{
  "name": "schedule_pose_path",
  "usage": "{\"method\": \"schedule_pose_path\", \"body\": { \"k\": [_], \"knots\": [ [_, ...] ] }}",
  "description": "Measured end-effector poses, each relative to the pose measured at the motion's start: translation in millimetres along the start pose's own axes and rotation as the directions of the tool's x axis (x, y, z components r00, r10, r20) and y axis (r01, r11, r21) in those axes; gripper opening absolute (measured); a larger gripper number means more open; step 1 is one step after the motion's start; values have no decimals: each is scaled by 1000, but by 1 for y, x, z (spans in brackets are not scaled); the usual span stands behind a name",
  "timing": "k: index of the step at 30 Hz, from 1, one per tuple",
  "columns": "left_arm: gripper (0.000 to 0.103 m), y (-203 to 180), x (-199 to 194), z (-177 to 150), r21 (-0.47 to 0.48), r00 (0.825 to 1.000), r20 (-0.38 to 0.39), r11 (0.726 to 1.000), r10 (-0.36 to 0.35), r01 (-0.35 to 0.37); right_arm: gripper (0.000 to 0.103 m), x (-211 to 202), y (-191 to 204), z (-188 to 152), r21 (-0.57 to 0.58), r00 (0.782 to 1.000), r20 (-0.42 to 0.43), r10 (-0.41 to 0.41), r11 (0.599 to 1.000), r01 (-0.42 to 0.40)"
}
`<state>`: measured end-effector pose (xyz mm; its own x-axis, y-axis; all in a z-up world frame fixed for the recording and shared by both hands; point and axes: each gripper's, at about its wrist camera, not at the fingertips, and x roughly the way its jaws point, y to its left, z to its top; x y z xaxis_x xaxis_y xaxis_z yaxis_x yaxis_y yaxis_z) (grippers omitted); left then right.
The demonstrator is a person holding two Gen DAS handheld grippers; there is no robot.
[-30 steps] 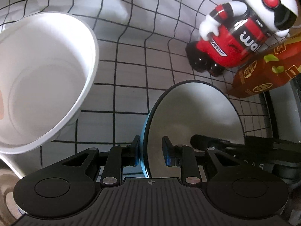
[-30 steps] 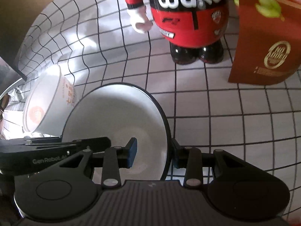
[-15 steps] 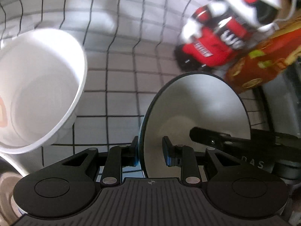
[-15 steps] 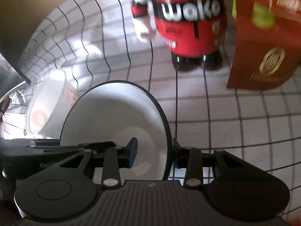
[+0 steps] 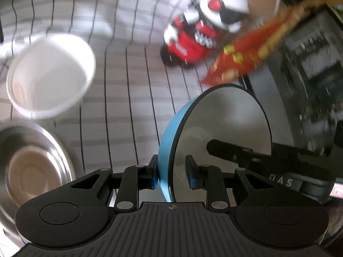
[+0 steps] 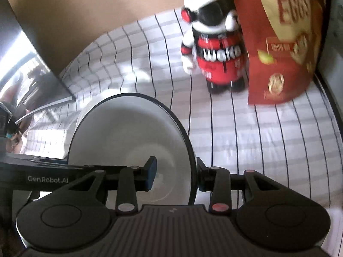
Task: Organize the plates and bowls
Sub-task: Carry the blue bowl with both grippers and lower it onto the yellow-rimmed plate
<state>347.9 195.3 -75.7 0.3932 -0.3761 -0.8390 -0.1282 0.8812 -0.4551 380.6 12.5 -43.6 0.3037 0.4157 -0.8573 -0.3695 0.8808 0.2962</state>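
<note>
gripping one blue bowl by opposite rims, both pairs of fingers nearly closed; white bowl lying ahead-left of left fingers.

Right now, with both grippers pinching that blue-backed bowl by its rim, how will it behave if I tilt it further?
The bowl looks rigid, so it shouldn't flex. Its glossy surface may slip between the pads. The left hand-held gripper and right hand-held gripper each pinch only the rim, so it could pivot, and probably chip if dropped.

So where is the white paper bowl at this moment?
In the left wrist view the white paper bowl stands upright at the upper left on the checked cloth, just beyond the steel bowl.
</note>
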Motion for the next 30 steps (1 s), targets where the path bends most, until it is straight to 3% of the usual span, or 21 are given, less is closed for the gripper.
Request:
{"method": "schedule_pose_path", "body": {
  "k": [6, 10, 20, 30],
  "knots": [
    [29, 15, 20, -36, -1, 996, -89, 1000, 16, -16, 38, 14, 3, -45, 19, 994, -99, -36, 999, 38],
    [29, 23, 24, -50, 9, 993, -115, 1000, 26, -25, 38, 19, 5, -65, 36, 991, -121, -49, 998, 53],
    [28, 31, 30, -64, 16, 991, -123, 998, 54, -53, 38, 31, 10, -80, 24, 983, -158, -97, 995, 102],
    [26, 33, 21, -63, 22, 991, -124, 999, 49, -47, 39, 26, 5, -80, 28, 986, -149, -76, 996, 81]
  ]
}}
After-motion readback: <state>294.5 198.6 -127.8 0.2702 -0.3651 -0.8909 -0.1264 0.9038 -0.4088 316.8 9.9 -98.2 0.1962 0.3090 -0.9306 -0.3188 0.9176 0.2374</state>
